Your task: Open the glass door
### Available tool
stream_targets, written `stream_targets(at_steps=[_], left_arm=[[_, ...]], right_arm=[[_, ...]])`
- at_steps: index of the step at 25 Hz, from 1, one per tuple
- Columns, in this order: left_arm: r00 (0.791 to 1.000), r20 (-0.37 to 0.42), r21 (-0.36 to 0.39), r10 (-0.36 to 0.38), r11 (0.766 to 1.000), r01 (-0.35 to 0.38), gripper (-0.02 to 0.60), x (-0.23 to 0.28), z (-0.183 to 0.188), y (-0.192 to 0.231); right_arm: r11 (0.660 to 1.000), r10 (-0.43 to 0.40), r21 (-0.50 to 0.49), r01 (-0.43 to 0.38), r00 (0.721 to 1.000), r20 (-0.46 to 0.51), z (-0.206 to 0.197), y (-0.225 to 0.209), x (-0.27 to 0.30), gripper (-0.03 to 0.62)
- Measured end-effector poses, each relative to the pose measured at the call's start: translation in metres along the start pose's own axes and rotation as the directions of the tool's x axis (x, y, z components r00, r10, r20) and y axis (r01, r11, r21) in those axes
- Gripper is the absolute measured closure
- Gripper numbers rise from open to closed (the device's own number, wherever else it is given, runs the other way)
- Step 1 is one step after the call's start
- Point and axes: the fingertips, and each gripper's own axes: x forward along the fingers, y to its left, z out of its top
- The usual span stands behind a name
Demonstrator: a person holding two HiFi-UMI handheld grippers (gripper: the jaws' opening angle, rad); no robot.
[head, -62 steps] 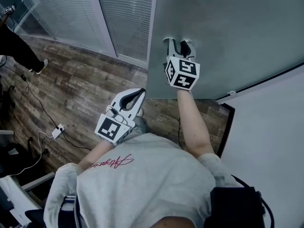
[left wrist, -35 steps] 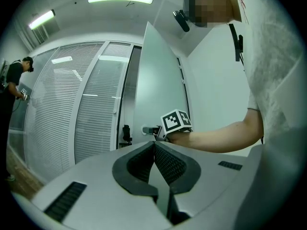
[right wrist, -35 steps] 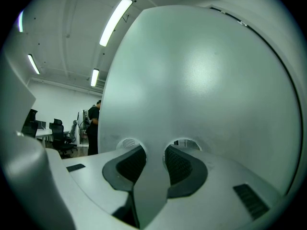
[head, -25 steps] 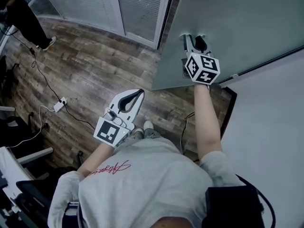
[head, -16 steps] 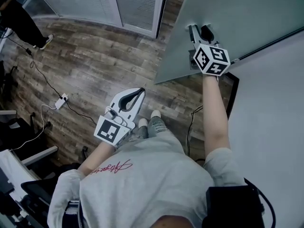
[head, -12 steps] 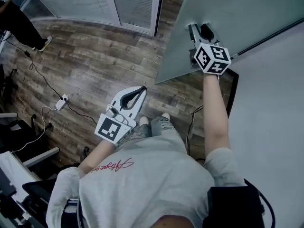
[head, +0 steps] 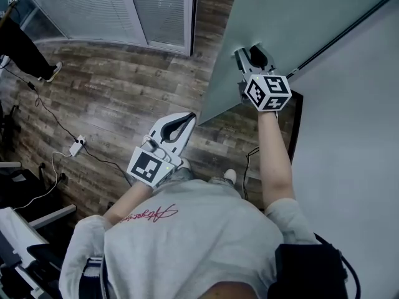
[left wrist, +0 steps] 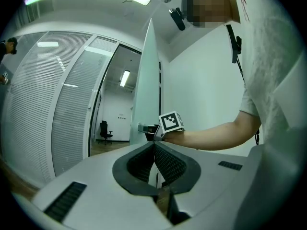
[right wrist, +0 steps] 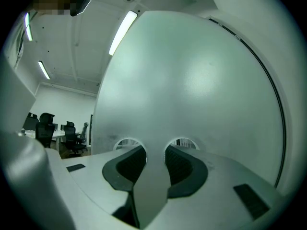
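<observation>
The frosted glass door (head: 293, 17) stands partly swung out from the white wall. My right gripper (head: 251, 53) reaches level to the door, its jaws shut on the grey door handle (right wrist: 152, 176), which fills the gap between the pads. The door pane (right wrist: 192, 80) fills the right gripper view. My left gripper (head: 187, 116) hangs in front of the person's body, away from the door, shut with nothing in it. In the left gripper view its tips (left wrist: 154, 143) meet, and beyond them the right gripper (left wrist: 151, 131) sits at the door's edge (left wrist: 146, 80).
Wooden floor (head: 124, 86) spreads left of the door. A glass partition with blinds (head: 93, 8) runs along the back. A power strip (head: 76, 146) with cables lies at left, near a standing person (head: 19, 48). A white wall (head: 355, 136) bounds the right.
The door has swung further out from the wall, with my right gripper still on its handle. The person's feet have shifted. The left gripper has stayed shut and drifted along.
</observation>
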Motion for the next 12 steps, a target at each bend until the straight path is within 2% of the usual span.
stream_targets(at_steps=[4, 12], left_arm=[[1.000, 0.013, 0.000, -0.012, 1.000, 0.012, 0.565, 0.014, 0.003, -0.025], [1.000, -0.002, -0.002, 0.015, 1.000, -0.015, 0.565, 0.031, 0.002, -0.064]], right_arm=[[0.999, 0.045, 0.001, -0.045, 0.999, -0.001, 0.001, 0.005, -0.024, 0.467], [0.995, 0.104, 0.002, -0.104, 0.995, -0.012, 0.003, 0.007, -0.067, 0.467]])
